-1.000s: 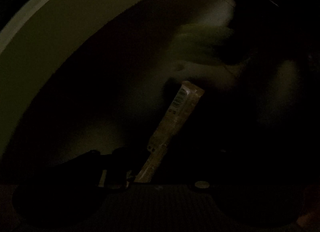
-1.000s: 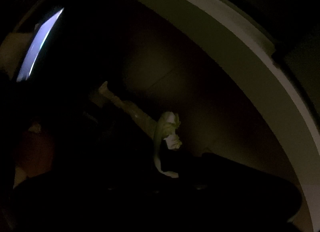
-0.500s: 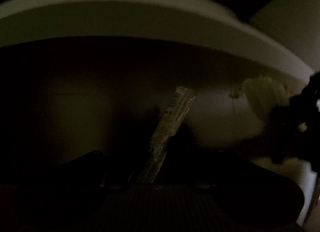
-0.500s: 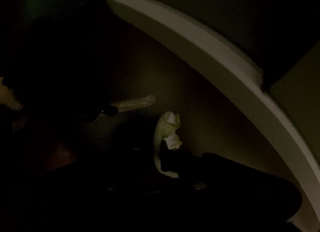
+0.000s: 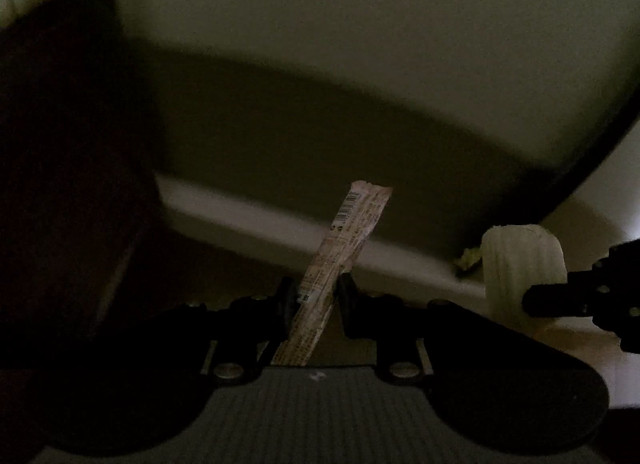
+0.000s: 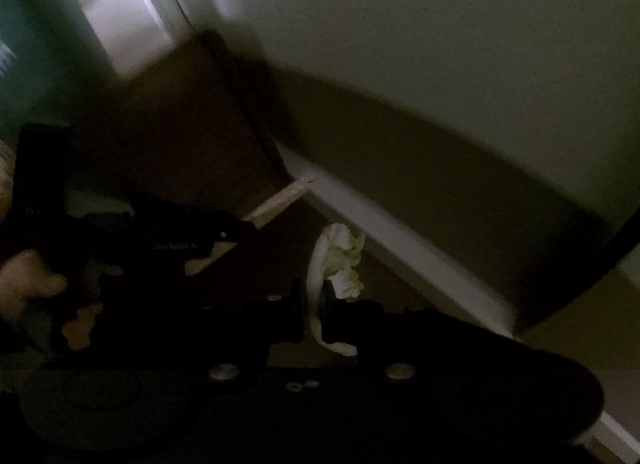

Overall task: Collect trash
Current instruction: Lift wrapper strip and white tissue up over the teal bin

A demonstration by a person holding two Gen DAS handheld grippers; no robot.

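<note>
Dim room, pale wall behind, white baseboard along its foot, dark brown furniture panel on the left. Blurred bright doorway far left in right wrist view. Nothing blocking either gripper. No bin or container visible. Left gripper nearly closed, clamped on long printed stick wrapper, barcode end sticking up, tilted right. Right gripper pinched tight on pale limp cabbage leaf piece, held in the air just beside the left gripper. Hand on left gripper's handle.
</note>
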